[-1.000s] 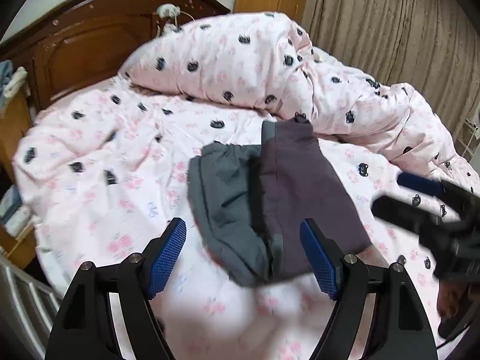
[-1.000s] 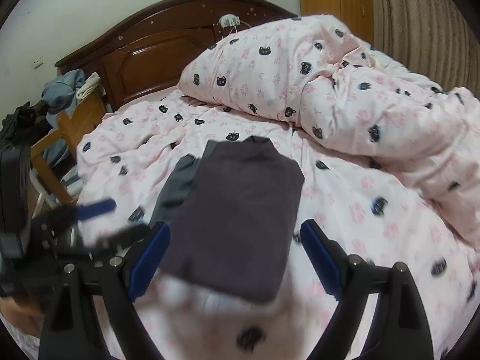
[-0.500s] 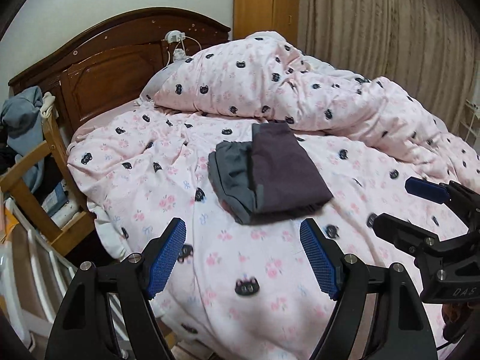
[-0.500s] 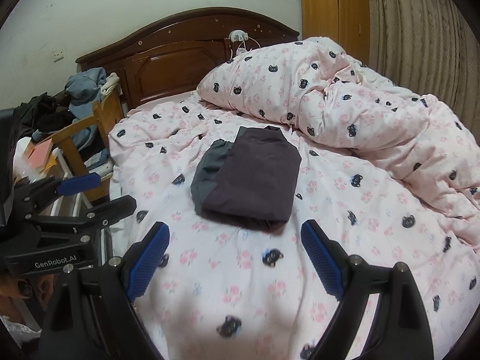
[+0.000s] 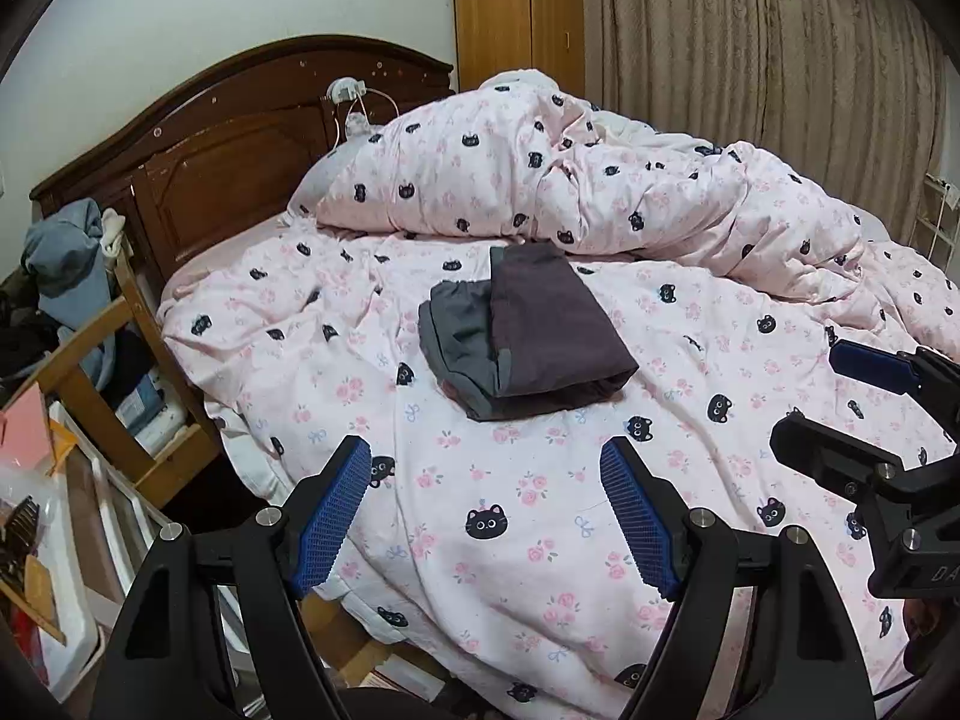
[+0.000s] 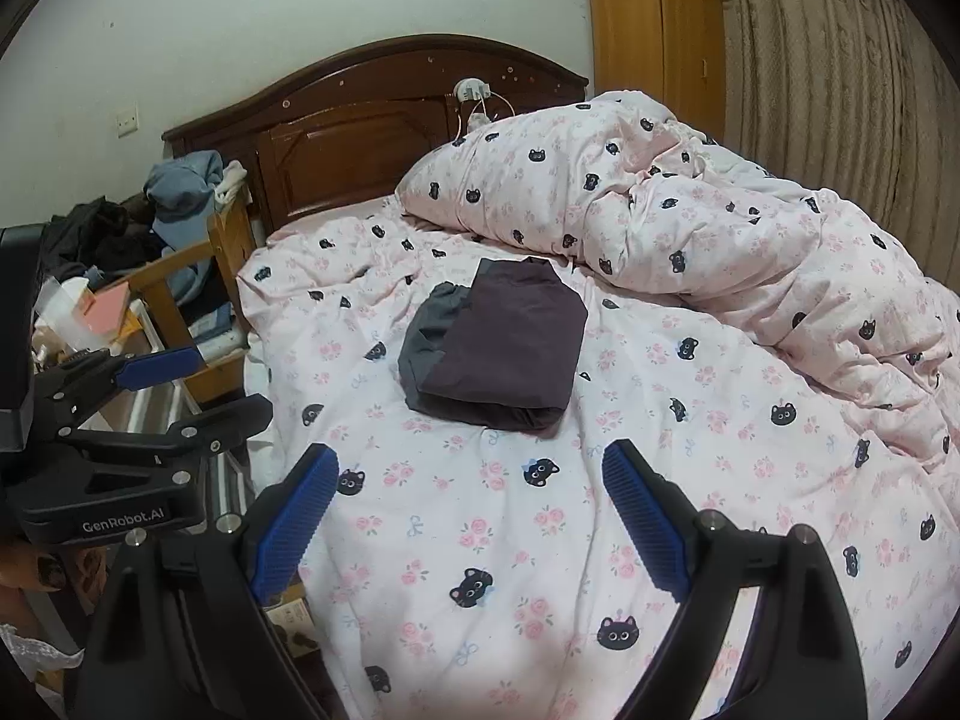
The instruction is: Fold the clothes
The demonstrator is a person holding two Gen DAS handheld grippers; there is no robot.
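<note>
Nearest in each wrist view are that gripper's own blue-padded fingers, spread wide with nothing between them: the left gripper and the right gripper both hang empty above the near part of the bed. The left view catches the right gripper at its right edge; the right view instead shows the left gripper from the side at its left edge, with a fingertip of the hand that holds it. Past the fingers lies pink bedding printed with black cat faces and roses. Mid-bed, well apart from both grippers, sits the folded clothes: a dark purple piece folded flat on top, a grey piece sticking out beneath it on the left. Beyond it a bunched duvet heaps against the dark wood headboard. Only the right view shows the wall switch; both show the chair piled with clothing.
</note>
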